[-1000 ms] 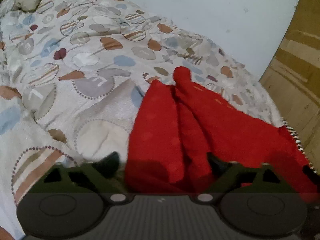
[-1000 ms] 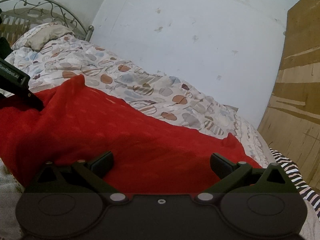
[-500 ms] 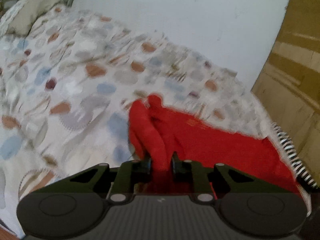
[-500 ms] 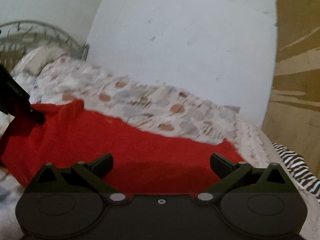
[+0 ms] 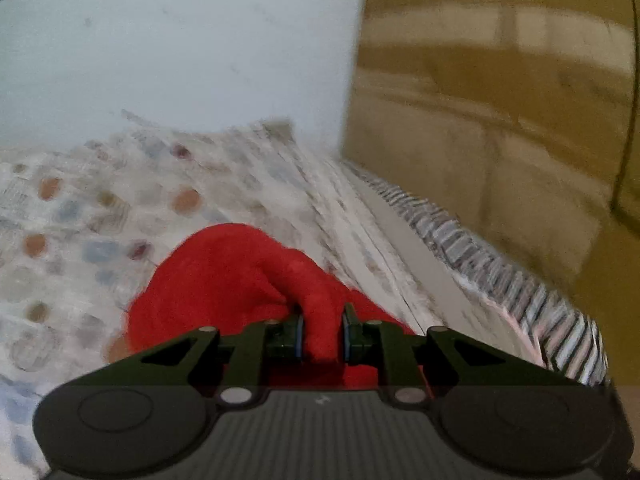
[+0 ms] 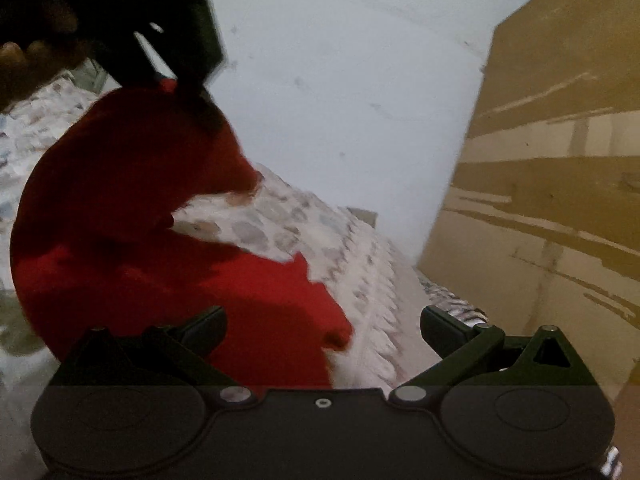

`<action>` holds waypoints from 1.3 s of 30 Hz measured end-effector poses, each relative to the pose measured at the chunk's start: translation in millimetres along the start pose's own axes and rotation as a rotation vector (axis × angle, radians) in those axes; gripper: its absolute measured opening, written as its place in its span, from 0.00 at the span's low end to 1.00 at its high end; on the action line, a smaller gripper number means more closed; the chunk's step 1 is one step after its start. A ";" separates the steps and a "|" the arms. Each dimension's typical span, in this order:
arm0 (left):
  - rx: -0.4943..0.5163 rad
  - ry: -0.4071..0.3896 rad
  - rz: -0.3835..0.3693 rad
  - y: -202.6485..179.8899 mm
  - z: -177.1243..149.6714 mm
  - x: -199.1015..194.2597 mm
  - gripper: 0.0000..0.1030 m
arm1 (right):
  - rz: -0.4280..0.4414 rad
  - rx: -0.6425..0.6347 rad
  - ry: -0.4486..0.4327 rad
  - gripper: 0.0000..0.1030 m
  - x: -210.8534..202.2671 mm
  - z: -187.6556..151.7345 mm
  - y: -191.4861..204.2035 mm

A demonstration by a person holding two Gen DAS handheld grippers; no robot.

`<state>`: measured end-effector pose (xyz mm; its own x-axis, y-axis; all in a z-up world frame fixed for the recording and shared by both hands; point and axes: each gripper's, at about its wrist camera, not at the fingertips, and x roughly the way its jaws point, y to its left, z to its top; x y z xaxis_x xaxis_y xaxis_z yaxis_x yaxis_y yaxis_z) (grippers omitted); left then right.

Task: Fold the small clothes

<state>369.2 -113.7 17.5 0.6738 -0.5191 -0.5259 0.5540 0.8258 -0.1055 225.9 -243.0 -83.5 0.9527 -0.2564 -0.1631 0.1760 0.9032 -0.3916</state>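
A red garment [image 5: 224, 280] lies on the patterned bedspread [image 5: 80, 216]. My left gripper [image 5: 322, 334] is shut on a bunched fold of it. In the right wrist view the left gripper [image 6: 176, 60] shows at the upper left, holding one end of the red garment [image 6: 132, 184] lifted so it drapes in an arc down to the bed. My right gripper [image 6: 322, 326] is open and empty, low over the garment's near part.
A pale wall [image 6: 340, 80] runs behind the bed. A brown wooden cabinet [image 6: 540, 180] stands at the right. A black-and-white striped cloth [image 5: 500, 276] lies along the bed's right edge.
My left gripper closed on the red garment, then lifted its end up and swung right. The right gripper stayed open over the garment.
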 end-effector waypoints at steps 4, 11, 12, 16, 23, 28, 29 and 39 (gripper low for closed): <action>0.055 0.131 -0.045 -20.0 -26.6 29.2 0.18 | -0.010 -0.036 0.029 1.00 -6.0 -16.4 -4.8; 0.033 0.112 -0.084 -17.0 -26.3 15.6 0.53 | 0.012 -0.038 0.024 1.00 -1.4 -26.5 -6.0; 0.019 0.108 -0.095 -15.8 -21.9 12.9 0.66 | 0.014 -0.030 0.026 1.00 -1.1 -27.0 -6.1; 0.033 0.080 -0.096 -25.8 -13.7 5.0 0.85 | 0.011 -0.002 0.036 1.00 3.6 -22.8 -7.6; 0.018 -0.058 -0.061 -23.1 -7.2 -38.9 0.99 | 0.034 0.102 0.078 1.00 11.5 -22.1 -20.0; -0.005 -0.121 0.010 4.9 -27.9 -80.3 1.00 | 0.075 0.167 0.093 1.00 9.4 -15.2 -34.9; 0.000 -0.120 0.018 10.2 -32.9 -84.9 1.00 | 0.077 0.184 0.095 1.00 8.7 -13.2 -39.4; -0.007 -0.003 0.026 50.9 -73.8 -62.4 1.00 | 0.356 0.631 0.131 1.00 45.8 29.6 -115.4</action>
<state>319.3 -23.1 -17.3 0.6893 -0.4981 -0.5261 0.5329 0.8405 -0.0977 256.6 -348.8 -19.0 0.9482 0.0862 -0.3058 0.0082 0.9556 0.2946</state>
